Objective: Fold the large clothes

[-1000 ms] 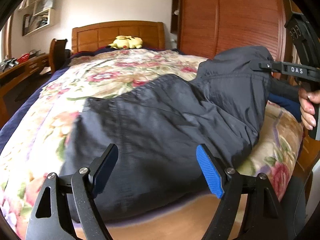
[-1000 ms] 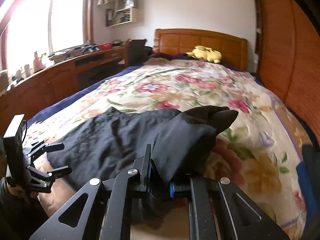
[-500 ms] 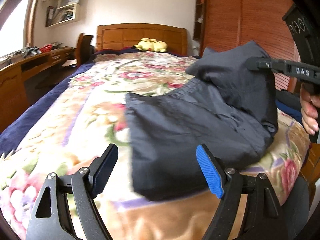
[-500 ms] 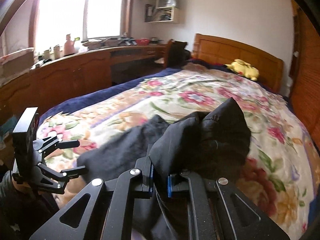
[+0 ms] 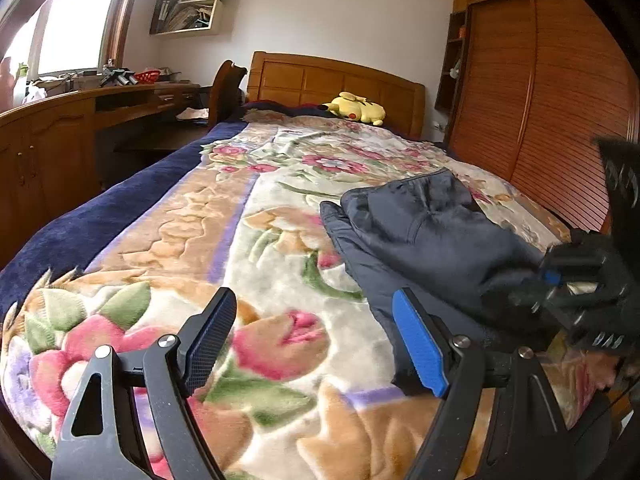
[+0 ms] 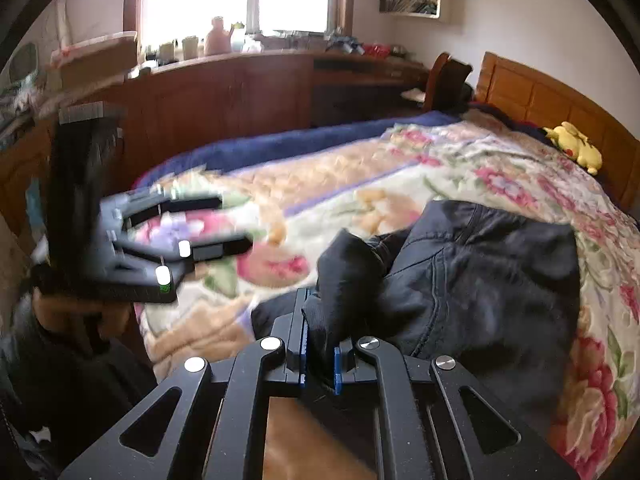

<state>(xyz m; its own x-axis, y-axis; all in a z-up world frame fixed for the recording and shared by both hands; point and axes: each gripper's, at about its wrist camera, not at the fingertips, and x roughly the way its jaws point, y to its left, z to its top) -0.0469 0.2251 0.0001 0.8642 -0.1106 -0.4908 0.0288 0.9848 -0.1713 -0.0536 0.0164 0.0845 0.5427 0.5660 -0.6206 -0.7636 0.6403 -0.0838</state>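
Right wrist view: my right hand-held gripper [image 6: 320, 354] is clamped narrow on a bunched fold of the dark garment [image 6: 480, 280], the cloth rising between the pads at lower centre of the frame. Most of the garment lies heaped on the floral bedspread [image 6: 360, 184] at centre right, partly doubled over itself and near the bed's lower edge.

Left wrist view: my left hand-held gripper [image 5: 316, 344] stands wide with nothing between its pads, over bare bedspread at lower centre; the garment sits to its right, at middle right of that frame, close to the blue pad. The right gripper there is blurred at the right edge.

Risks, as judged:
- The pinch takes a thick wad, not a clean hem. Layers may slip out unevenly and spoil the fold line.
- Only one corner is controlled. With the left gripper empty, the far side may drag and bunch.
- The heap lies close to the mattress edge; a pull toward me could slide it off.
- A yellow plush toy [image 6: 576, 148] at the headboard is well apart and poses no obstruction.
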